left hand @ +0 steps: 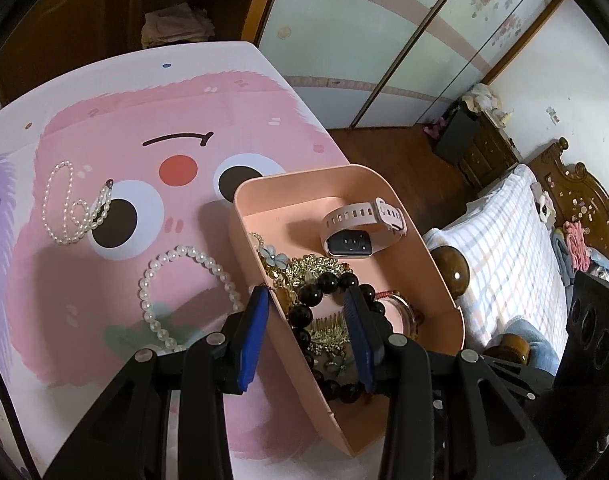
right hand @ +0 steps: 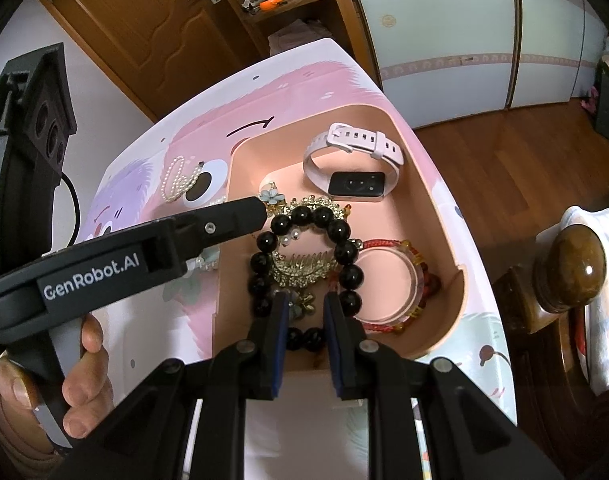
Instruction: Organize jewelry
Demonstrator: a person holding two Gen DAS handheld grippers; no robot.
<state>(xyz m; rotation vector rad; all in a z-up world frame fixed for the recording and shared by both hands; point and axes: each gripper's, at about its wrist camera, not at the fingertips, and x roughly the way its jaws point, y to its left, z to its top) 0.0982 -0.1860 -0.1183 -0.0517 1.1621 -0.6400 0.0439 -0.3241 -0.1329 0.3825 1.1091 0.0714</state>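
A pink tray (left hand: 384,184) (right hand: 424,184) sits on the cartoon table mat (left hand: 144,120). It holds a pink watch (left hand: 364,220) (right hand: 352,152), a black bead bracelet (left hand: 300,314) (right hand: 324,216), a gold comb (right hand: 304,264), a flower brooch (left hand: 276,258) and a red cord bracelet (right hand: 380,245). My left gripper (left hand: 306,292) (right hand: 260,210) is open astride the tray's left wall, one finger outside, one over the beads. My right gripper (right hand: 306,298) hovers over the bracelet's near side, its jaws slightly apart with nothing pinched. A pearl bracelet (left hand: 184,256) and a pearl strand (left hand: 64,208) (right hand: 176,178) lie on the mat.
A hand (right hand: 84,360) grips the left tool's handle. The tray stands close to the table's right edge. Beyond that edge are a wooden bedpost knob (right hand: 570,264), a bed with a checked cover (left hand: 504,240) and wooden floor (right hand: 504,160).
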